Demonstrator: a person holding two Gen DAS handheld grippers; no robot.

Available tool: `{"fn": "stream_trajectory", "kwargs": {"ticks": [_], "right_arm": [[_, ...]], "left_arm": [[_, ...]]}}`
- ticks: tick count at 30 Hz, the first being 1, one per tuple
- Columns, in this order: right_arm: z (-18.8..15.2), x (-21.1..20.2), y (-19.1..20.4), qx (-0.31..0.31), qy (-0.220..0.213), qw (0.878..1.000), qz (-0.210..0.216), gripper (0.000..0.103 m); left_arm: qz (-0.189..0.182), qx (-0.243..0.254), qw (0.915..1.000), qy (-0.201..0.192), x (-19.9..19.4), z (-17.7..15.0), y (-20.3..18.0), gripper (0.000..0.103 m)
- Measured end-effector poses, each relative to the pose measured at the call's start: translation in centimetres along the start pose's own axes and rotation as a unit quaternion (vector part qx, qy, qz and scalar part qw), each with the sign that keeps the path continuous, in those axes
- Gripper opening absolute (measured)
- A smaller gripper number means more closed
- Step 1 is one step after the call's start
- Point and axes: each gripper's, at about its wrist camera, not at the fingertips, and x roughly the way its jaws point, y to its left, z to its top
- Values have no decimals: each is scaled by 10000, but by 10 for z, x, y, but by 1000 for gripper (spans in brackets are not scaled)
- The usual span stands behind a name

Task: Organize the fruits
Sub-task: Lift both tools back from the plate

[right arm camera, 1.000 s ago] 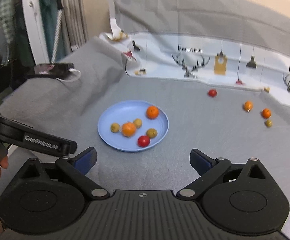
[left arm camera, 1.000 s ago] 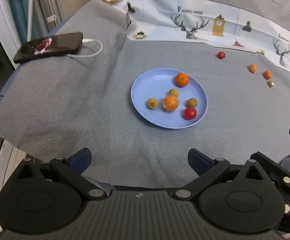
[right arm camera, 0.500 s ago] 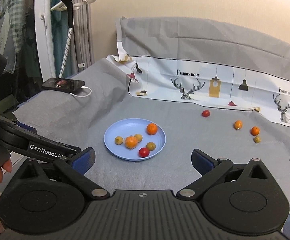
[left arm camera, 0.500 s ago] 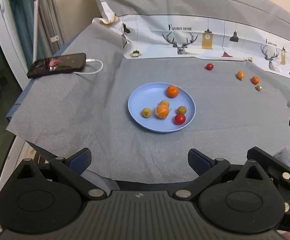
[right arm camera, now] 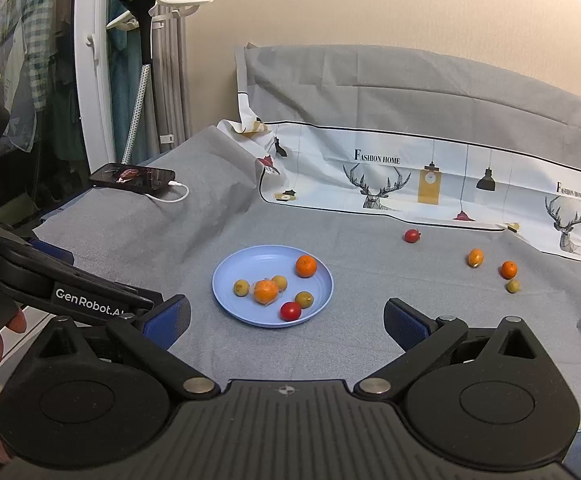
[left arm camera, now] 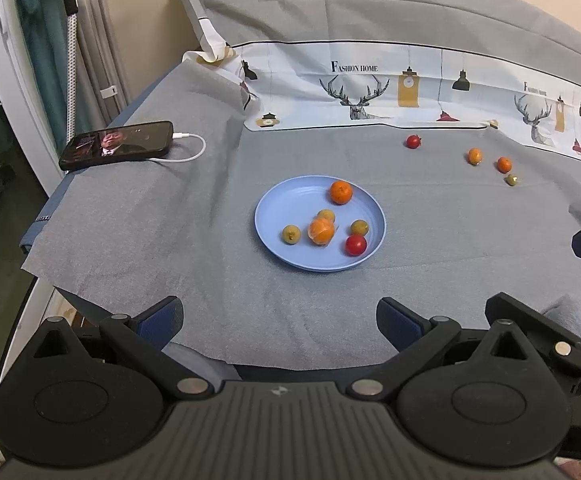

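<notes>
Both grippers have drawn back and risen since a second ago, so the plate [left arm camera: 270, 204] and fruit now look smaller and farther off, and more wall shows above the cloth [left arm camera: 138, 224]. The left gripper [left arm camera: 278, 318] is spread wide and empty, over the near edge of the cloth; the plate lies beyond it, about centred between its fingers. The right gripper [right arm camera: 286, 320] is likewise agape and empty, the plate just beyond its tips and slightly left of centre. On the plate: two oranges [left arm camera: 341, 192], three olive-green fruits [left arm camera: 291, 234] and a red tomato [left arm camera: 356, 245]. Loose on the cloth, far right: another tomato [left arm camera: 413, 141], two small oranges [left arm camera: 475, 155] and a green fruit [left arm camera: 512, 179] just beside the right one. A phone [left arm camera: 118, 145] on a cable lies far left
</notes>
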Motion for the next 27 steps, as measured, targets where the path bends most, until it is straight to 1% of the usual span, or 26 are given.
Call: {"fn": "stream_trajectory", "kwargs": {"ticks": [11, 27], "right_arm": [[0, 3, -1, -1, 83, 10000, 18, 102], [-4, 17, -8, 121, 323, 9994, 74, 102]], "left_arm": [[-18, 3, 10000, 37, 4, 1, 1, 103], [-28, 71, 9996, 271, 23, 1, -1, 103]]}}
